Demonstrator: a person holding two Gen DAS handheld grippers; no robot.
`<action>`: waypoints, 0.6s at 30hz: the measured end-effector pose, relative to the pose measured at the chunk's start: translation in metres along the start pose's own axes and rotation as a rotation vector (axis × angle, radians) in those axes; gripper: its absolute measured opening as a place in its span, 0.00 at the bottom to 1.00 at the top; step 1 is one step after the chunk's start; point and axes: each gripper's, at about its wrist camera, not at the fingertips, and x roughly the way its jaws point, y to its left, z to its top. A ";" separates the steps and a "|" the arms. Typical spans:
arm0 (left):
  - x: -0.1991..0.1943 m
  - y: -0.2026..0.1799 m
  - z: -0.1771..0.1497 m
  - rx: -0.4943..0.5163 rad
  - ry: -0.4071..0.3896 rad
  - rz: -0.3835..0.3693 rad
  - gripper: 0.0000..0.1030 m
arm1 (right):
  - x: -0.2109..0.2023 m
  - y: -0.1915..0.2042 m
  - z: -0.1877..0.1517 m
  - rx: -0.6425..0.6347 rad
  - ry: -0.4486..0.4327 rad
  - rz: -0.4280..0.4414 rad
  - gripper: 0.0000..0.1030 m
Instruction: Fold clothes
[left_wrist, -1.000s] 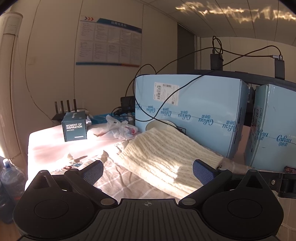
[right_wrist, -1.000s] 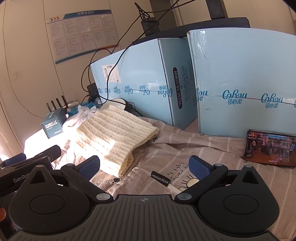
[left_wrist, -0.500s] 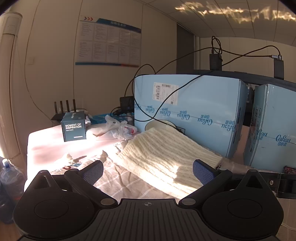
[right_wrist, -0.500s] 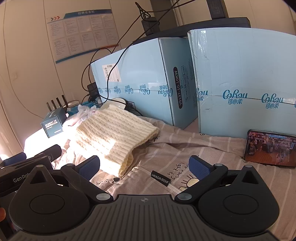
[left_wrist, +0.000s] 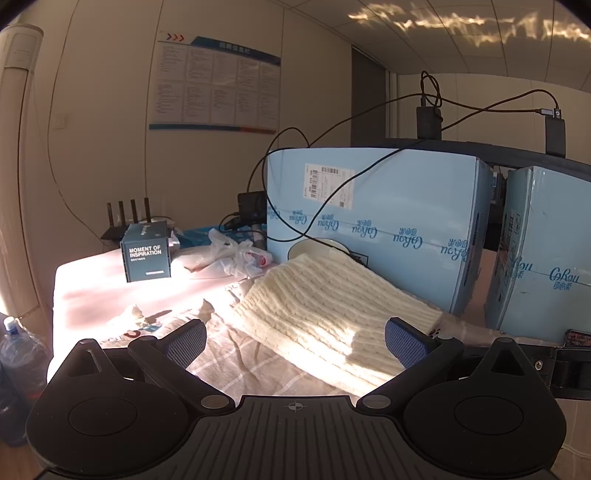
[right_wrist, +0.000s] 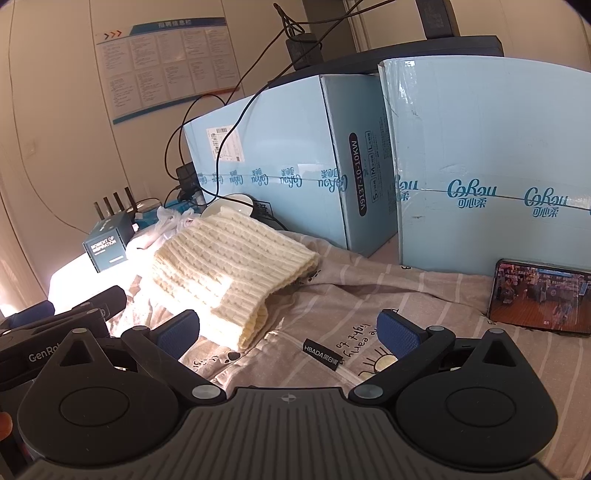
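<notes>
Left gripper (left_wrist: 294, 335): jaws spread, holding nothing.
Right gripper (right_wrist: 288, 328): jaws spread, holding nothing.
Sweater (right_wrist: 236, 258): folded, lying on striped cloth (right_wrist: 399, 291) near blue boxes (right_wrist: 295, 147).

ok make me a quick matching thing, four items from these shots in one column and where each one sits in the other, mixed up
Items:
1. cream knit sweater
2. phone
3. dark box
4. white plastic bag

Places:
A. propped against the right-hand blue carton
B. folded on the striped cloth, before the left-hand carton
C. between the dark box and the sweater
D. in front of the router antennas

Pairs: 1-B, 2-A, 3-D, 4-C
</notes>
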 end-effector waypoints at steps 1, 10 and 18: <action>0.000 0.000 0.000 0.000 0.001 0.000 1.00 | 0.000 0.000 0.000 0.000 0.000 0.000 1.00; 0.000 -0.002 -0.001 0.004 0.004 -0.002 1.00 | -0.001 -0.002 0.001 0.004 -0.002 0.000 1.00; 0.001 -0.002 -0.001 0.004 0.004 -0.004 1.00 | -0.001 -0.002 0.001 0.004 0.000 0.001 1.00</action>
